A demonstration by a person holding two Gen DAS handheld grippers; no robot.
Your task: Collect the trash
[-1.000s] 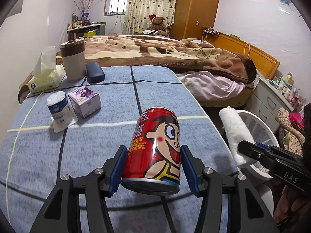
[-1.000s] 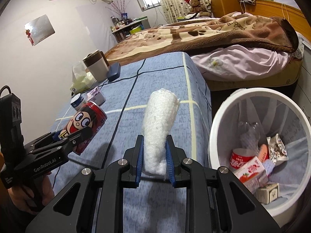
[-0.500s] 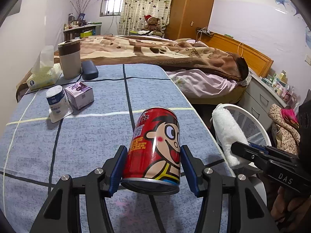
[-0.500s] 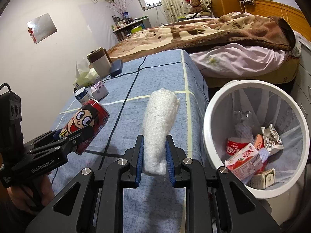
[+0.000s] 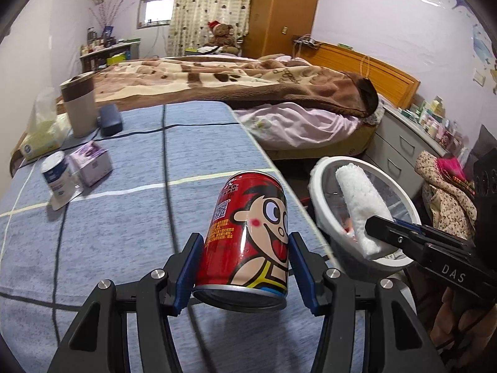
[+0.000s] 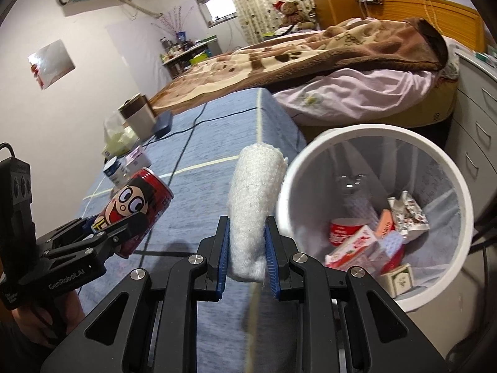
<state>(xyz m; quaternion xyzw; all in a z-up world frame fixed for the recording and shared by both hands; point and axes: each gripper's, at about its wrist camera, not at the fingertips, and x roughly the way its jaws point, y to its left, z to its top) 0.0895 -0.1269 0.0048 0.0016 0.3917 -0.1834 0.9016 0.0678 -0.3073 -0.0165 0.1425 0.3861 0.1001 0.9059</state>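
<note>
Both grippers nearer white bin (image 6: 369, 130), blue-covered table (image 5: 124, 217)

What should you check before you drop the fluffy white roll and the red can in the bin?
1. Right tool grips the white roll: ok, pads pinch both sides.
2. Left tool grips the red can: ok.
3. White roll over the white bin: cannot tell; the left wrist view shows its tip over the opening, the right wrist view shows it beside the rim.
4. Red can over the bin: not ok, it is above the blue cloth.
5. Room in the bin: ok, trash only covers the bottom.
6. Tools apart from each other: ok.
</note>
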